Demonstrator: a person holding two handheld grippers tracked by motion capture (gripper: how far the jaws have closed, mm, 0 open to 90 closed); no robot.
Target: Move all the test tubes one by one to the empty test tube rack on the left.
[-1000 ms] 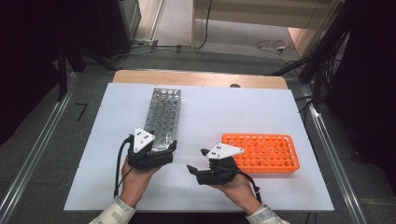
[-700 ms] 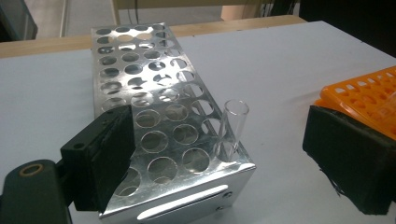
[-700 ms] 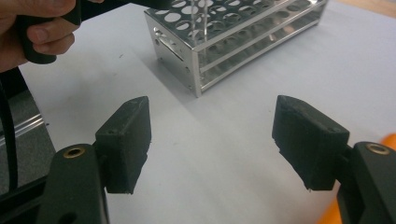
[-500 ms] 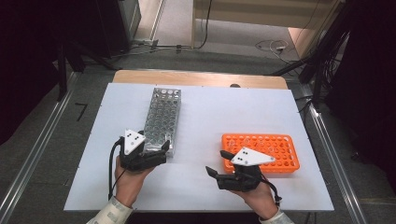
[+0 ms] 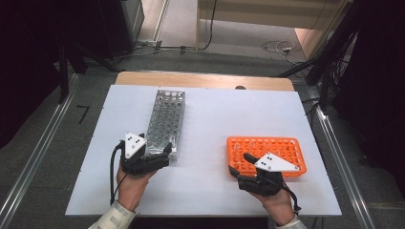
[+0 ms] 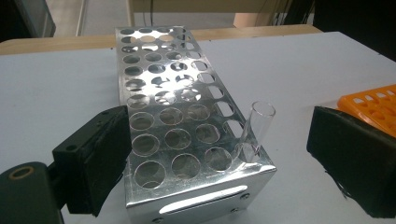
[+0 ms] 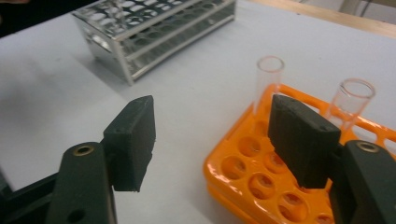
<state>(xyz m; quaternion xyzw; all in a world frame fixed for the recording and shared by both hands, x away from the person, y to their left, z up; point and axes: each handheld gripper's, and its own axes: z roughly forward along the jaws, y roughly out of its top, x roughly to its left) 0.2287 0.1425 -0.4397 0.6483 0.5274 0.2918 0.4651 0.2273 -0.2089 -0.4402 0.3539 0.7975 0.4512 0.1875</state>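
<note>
White table bears clear glass tube in metal rack.

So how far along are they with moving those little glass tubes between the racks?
One glass tube already stands in a corner hole of the metal rack, and the left tongs are open around that end. The right tongs, empty and just closing a little, sit at the orange rack, beside a near tube. That one and a second tube look left to go.

White table top on wooden desk, grey floor, cables at back.
</note>
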